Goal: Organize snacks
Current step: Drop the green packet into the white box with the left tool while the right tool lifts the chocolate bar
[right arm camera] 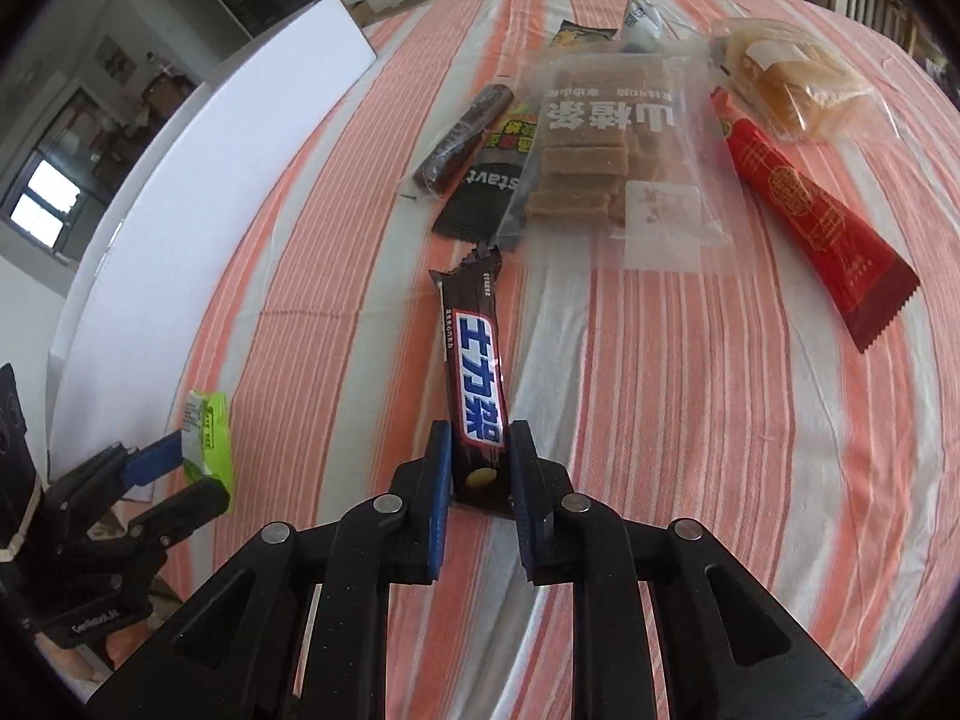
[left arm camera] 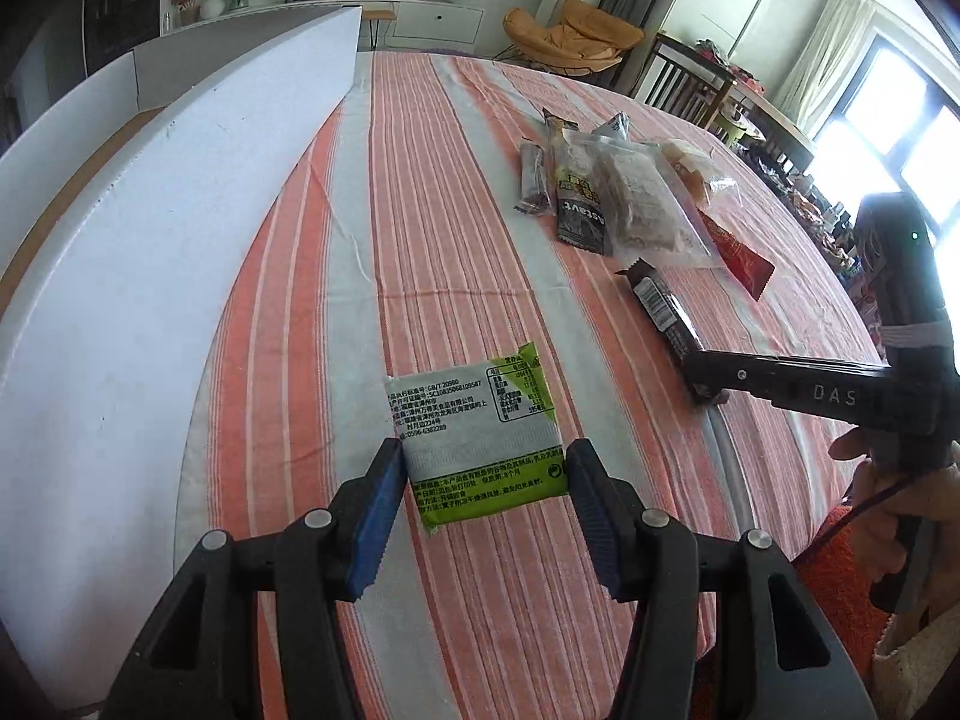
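A green and white snack packet (left arm camera: 480, 438) lies on the striped tablecloth (left arm camera: 420, 210), its near end between the blue pads of my left gripper (left arm camera: 483, 501), which is open around it. The packet also shows in the right wrist view (right arm camera: 207, 438). My right gripper (right arm camera: 480, 471) is shut on the near end of a brown chocolate bar (right arm camera: 477, 372), which lies along the cloth. The bar shows in the left wrist view (left arm camera: 663, 312), with my right gripper (left arm camera: 705, 393) at its near end.
A white box (left arm camera: 150, 252) stands along the left side of the table. A pile of snacks sits at the far side: a clear bag of brown bars (right arm camera: 606, 150), a black sachet (right arm camera: 486, 192), a dark stick (right arm camera: 465, 138), a red packet (right arm camera: 810, 210), a bread bag (right arm camera: 792, 78).
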Motion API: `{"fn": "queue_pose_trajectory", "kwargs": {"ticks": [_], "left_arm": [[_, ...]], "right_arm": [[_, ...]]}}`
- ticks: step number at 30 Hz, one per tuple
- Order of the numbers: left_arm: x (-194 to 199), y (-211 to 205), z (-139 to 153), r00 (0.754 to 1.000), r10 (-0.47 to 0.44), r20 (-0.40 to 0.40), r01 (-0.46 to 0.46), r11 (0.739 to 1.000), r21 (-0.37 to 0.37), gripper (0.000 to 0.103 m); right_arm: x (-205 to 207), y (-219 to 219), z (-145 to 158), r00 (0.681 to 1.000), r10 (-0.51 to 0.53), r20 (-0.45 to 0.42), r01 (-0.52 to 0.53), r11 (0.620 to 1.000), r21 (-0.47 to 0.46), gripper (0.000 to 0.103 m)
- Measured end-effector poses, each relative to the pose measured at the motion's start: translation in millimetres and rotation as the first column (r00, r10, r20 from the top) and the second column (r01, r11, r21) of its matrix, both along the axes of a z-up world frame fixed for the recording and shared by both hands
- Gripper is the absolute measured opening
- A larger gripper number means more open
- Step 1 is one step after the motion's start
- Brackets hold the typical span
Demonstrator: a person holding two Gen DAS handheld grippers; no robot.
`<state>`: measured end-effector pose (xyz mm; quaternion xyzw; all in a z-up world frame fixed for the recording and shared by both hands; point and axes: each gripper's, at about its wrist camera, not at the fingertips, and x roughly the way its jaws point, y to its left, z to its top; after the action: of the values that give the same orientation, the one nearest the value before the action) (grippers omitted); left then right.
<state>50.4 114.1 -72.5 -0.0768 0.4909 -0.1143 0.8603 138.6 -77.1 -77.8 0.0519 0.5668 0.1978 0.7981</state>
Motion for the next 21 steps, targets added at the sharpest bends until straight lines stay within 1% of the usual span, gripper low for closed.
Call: {"fn": "queue_pose_trajectory", "kwargs": {"ticks": [2,3,4,5,6,7,9,11,12,14,16,17,18,19,20,21], "left_arm": [[2.2,-10.9,-1.4,1.000,-0.020,0.005,0.020,1.000,0.013,0.054],[5.1,-16.9,-2.6,0.999,-0.033,0.010,0.033,0.999,0.018,0.054],[7.5,-23.3,-3.5,0.999,-0.043,0.017,0.043,0.999,0.027,0.055],[11.3,-28.8,-5.7,0.999,-0.050,0.016,0.049,0.998,0.047,0.056],[13.8,-33.1,-8.2,0.999,-0.048,0.009,0.047,0.996,0.072,0.056],[17.1,-35.2,-11.0,0.999,-0.044,0.003,0.044,0.995,0.089,0.057],[18.4,-34.9,-13.1,0.999,-0.040,0.007,0.039,0.994,0.100,0.061],[17.1,-34.2,-14.8,1.000,-0.027,-0.001,0.027,0.992,0.124,0.077],[16.3,-34.0,-15.6,1.000,-0.023,-0.001,0.023,0.991,0.129,0.078],[15.4,-36.5,-16.6,1.000,-0.024,0.003,0.023,0.988,0.151,0.080],[16.7,-42.6,-18.0,1.000,-0.028,0.002,0.027,0.981,0.194,0.080],[17.2,-45.5,-19.1,0.999,-0.033,0.006,0.030,0.976,0.214,0.079],[17.3,-47.8,-19.8,0.999,-0.036,0.016,0.031,0.972,0.233,0.076],[16.5,-48.0,-18.4,0.998,-0.042,0.037,0.032,0.973,0.230,0.058],[16.3,-47.6,-16.7,0.998,-0.042,0.043,0.031,0.973,0.229,0.053],[17.2,-45.7,-16.1,0.999,-0.043,0.030,0.035,0.977,0.211,0.052]], "right_arm": [[-17.1,-16.1,4.1,0.997,-0.058,0.052,0.061,0.997,-0.051,0.020],[-23.1,-21.2,5.3,0.994,-0.075,0.081,0.081,0.994,-0.068,0.025],[-27.6,-25.6,5.7,0.989,-0.095,0.110,0.103,0.992,-0.070,0.027],[-33.8,-30.4,5.1,0.984,-0.116,0.133,0.125,0.990,-0.058,0.046],[-38.0,-33.3,3.9,0.980,-0.132,0.147,0.140,0.989,-0.049,0.073],[-42.4,-36.2,2.1,0.974,-0.152,0.170,0.163,0.986,-0.048,0.077],[-48.5,-37.2,5.4,0.962,-0.178,0.206,0.198,0.977,-0.082,0.076],[-51.0,-38.0,14.2,0.951,-0.177,0.254,0.200,0.977,-0.070,0.076],[-53.6,-37.7,16.5,0.948,-0.175,0.266,0.199,0.978,-0.066,0.076],[-47.7,-34.2,13.3,0.954,-0.167,0.248,0.191,0.979,-0.073,0.076],[-42.3,-27.3,7.7,0.962,-0.157,0.224,0.181,0.979,-0.092,0.076],[-39.0,-23.6,8.1,0.963,-0.148,0.226,0.173,0.980,-0.094,0.075],[-37.1,-18.7,7.6,0.963,-0.136,0.234,0.164,0.981,-0.102,0.074],[-35.7,-14.3,7.3,0.964,-0.120,0.238,0.150,0.982,-0.113,0.070],[-32.5,-10.0,6.2,0.970,-0.101,0.223,0.132,0.983,-0.128,0.041],[-29.6,-8.0,1.0,0.980,-0.095,0.176,0.120,0.983,-0.141,0.019]]}}
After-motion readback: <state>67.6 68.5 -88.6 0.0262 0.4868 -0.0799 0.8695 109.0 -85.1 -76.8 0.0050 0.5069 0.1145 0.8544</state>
